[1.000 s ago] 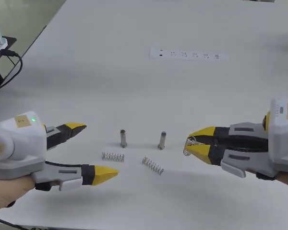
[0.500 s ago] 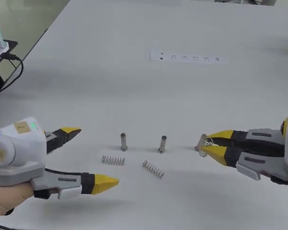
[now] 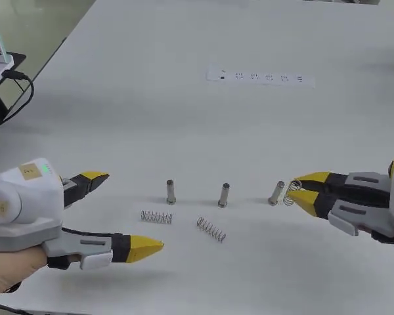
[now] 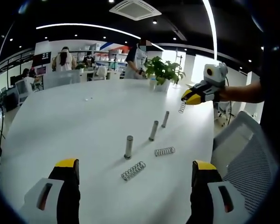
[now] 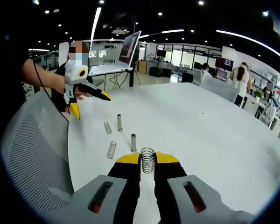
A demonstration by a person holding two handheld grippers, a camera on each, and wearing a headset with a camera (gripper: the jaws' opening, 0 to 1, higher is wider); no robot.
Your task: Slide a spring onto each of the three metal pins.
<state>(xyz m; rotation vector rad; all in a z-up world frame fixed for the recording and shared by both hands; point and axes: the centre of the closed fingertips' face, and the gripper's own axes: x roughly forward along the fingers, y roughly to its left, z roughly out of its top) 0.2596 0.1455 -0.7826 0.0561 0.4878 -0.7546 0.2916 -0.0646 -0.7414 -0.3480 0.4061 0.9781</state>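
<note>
Bright, even overhead light washes the white desk (image 3: pixel 184 125), leaving only faint, soft shadows beneath the left hand-held gripper (image 3: pixel 132 210) and the right hand-held gripper (image 3: pixel 297 189). In the gripper views, ceiling light strips (image 4: pixel 208 21) glare, straight lines bow toward the edges, and the room far ahead of the jaws looks soft.

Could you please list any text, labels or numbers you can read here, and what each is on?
"26", perhaps, partly cut off: on the white body of the left gripper.
Tan sticker on that gripper: too small to read.
Power strip markings: too blurred to read.
</note>
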